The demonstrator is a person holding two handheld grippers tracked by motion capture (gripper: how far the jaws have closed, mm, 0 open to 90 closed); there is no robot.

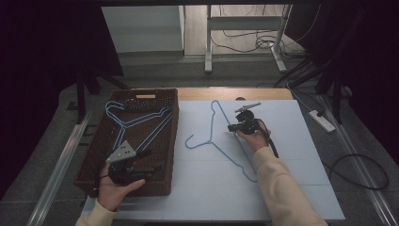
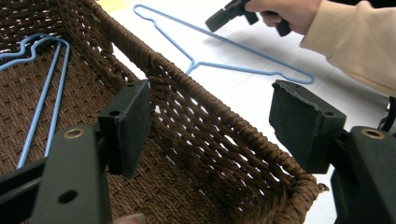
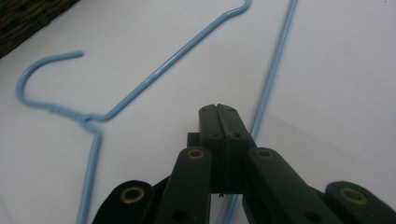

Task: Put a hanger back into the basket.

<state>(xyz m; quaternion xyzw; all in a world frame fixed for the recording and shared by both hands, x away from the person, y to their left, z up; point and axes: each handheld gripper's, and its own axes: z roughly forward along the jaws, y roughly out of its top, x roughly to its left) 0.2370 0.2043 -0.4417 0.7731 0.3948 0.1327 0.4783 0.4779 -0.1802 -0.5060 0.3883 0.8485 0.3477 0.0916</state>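
Observation:
A blue wire hanger [image 1: 211, 122] lies flat on the white board [image 1: 291, 155], its hook towards the basket. My right gripper [image 1: 234, 127] hovers just over the hanger's long bar, jaws shut together with nothing between them. In the right gripper view the shut tips [image 3: 218, 109] sit beside the bar, and the hanger's hook and arm [image 3: 163, 68] lie ahead. My left gripper [image 1: 153, 159] is open above the near right corner of the brown wicker basket [image 1: 174, 141]. Its wide-apart jaws [image 2: 212, 98] straddle the basket's rim [image 2: 187, 79]. Blue hangers [image 1: 136, 120] lie inside the basket.
The left gripper view also takes in the board's hanger [image 2: 243, 68] and the right hand with its gripper [image 2: 212, 21]. A power strip [image 1: 322, 120] and cables [image 1: 357, 174] lie on the floor at the right. Table legs [image 1: 208, 47] stand behind.

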